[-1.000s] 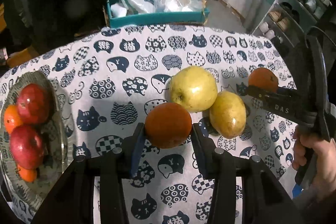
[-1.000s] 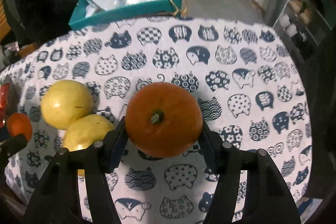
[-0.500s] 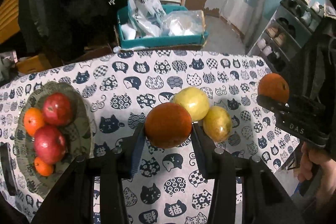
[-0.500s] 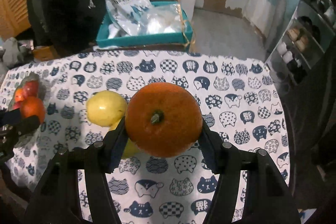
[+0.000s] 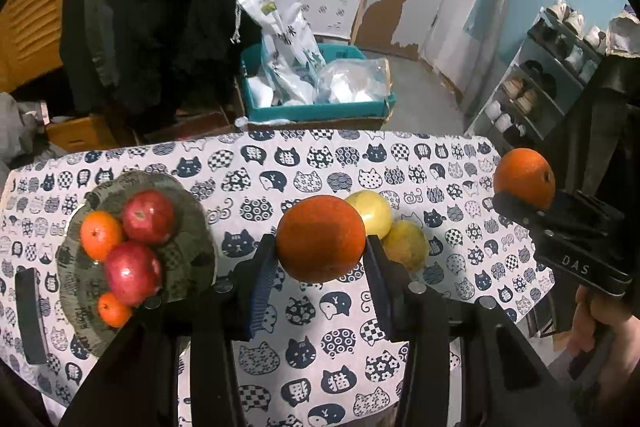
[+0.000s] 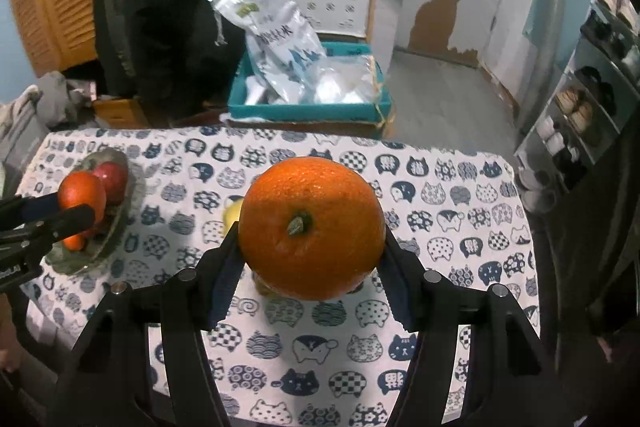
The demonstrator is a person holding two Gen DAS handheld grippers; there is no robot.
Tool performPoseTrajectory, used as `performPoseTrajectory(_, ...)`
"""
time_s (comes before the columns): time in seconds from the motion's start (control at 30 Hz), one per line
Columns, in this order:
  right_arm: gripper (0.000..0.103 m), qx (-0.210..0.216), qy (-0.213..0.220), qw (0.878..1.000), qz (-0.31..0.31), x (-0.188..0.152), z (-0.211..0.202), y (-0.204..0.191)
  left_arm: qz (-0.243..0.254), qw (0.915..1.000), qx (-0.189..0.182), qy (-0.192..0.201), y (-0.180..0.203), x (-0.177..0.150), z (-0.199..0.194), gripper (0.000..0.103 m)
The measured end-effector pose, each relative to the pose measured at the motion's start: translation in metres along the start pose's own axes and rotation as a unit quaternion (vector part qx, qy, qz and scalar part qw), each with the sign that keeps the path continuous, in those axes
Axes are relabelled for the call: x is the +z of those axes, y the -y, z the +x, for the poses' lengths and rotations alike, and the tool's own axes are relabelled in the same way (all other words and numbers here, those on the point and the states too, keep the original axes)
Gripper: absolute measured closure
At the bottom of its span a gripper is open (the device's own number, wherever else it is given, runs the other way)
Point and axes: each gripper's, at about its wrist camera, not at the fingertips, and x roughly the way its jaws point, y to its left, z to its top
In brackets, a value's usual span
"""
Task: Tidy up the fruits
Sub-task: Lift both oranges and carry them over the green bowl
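In the left wrist view my left gripper (image 5: pixel 320 247) is shut on a dark orange (image 5: pixel 320 239), held above the cat-print tablecloth (image 5: pixel 304 343). Left of it a grey plate (image 5: pixel 188 227) carries two red apples (image 5: pixel 148 215) and two small oranges (image 5: pixel 100 235). A yellow apple (image 5: pixel 374 213) and a yellow-green fruit (image 5: pixel 408 245) lie on the cloth behind the held orange. My right gripper (image 6: pixel 310 243) is shut on a large bright orange (image 6: pixel 312 227), stem toward the camera, also above the cloth. That orange (image 5: pixel 524 177) shows at the right in the left wrist view.
A teal box (image 5: pixel 316 111) of plastic bags stands behind the table's far edge. A shoe rack (image 5: pixel 532 87) is at the right, and a dark coat (image 5: pixel 160 7) hangs at the back left. A flat dark object (image 5: pixel 30 315) lies on the cloth left of the plate.
Both grippers have risen with their oranges held fast. The table now looks farther below, and the whole plate and the far room have come into view.
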Motion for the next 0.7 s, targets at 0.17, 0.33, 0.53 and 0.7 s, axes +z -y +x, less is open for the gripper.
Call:
performPoseTrajectory(0.17,0.04,0.016,0.013,1.0,-0.016,0.006,-0.012,-0.016,-0.008,0.9999,0.003,0.012,-0.01,0.0,-0.017,0.059)
performPoseTrajectory(0.33,0.04,0.034,0.025,0.998,-0.035,0.013,-0.022,-0.037,-0.013,0.9996,0.008,0.023,-0.02,-0.001,-0.032,0.059)
performPoseTrajectory(0.53,0.04,0.052,0.033,0.997,-0.055,0.021,-0.028,-0.061,-0.017,0.9989,0.024,0.037,-0.033,-0.003,-0.047,0.059)
performPoseTrajectory(0.7,0.04,0.065,0.037,0.995,-0.064,0.027,-0.031,-0.077,-0.029,0.9981,0.03,0.045,-0.048,-0.005,-0.058,0.059)
